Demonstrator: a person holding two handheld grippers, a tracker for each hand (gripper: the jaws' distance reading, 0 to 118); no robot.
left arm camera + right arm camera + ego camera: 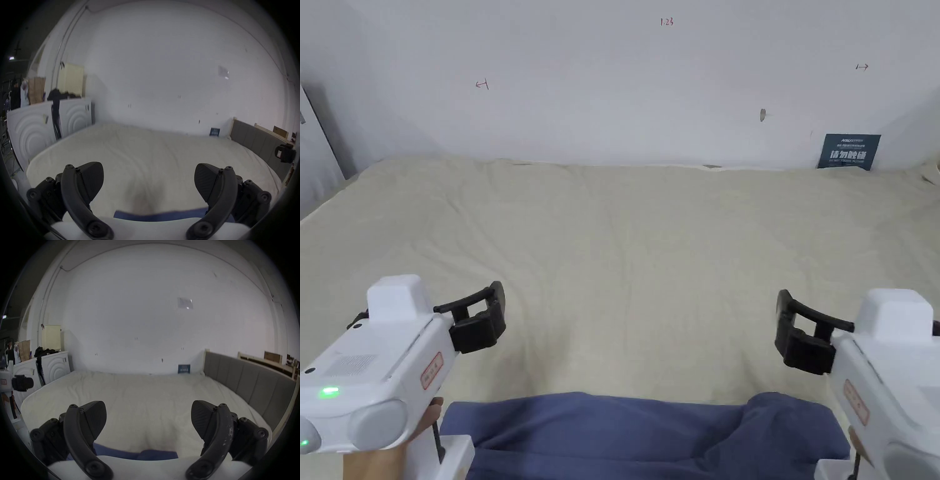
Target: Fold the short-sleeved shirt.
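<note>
Shirt: a blue short-sleeved shirt (650,434) lies crumpled along the near edge of the bed (637,250), on its cream sheet; no gripper touches it.
Left gripper: the left gripper (481,319) hovers above the shirt's left end, jaws spread wide apart, nothing between them.
Right gripper: the right gripper (797,340) hovers above the shirt's right end, jaws likewise wide apart and empty, well apart from the left one.
Sign: a dark blue sign (848,151) leans on the white wall (625,81) beyond the shirt, at the bed's far right.
Headboard: a grey padded headboard (253,381) runs along the bed's side to the right of the shirt.
</note>
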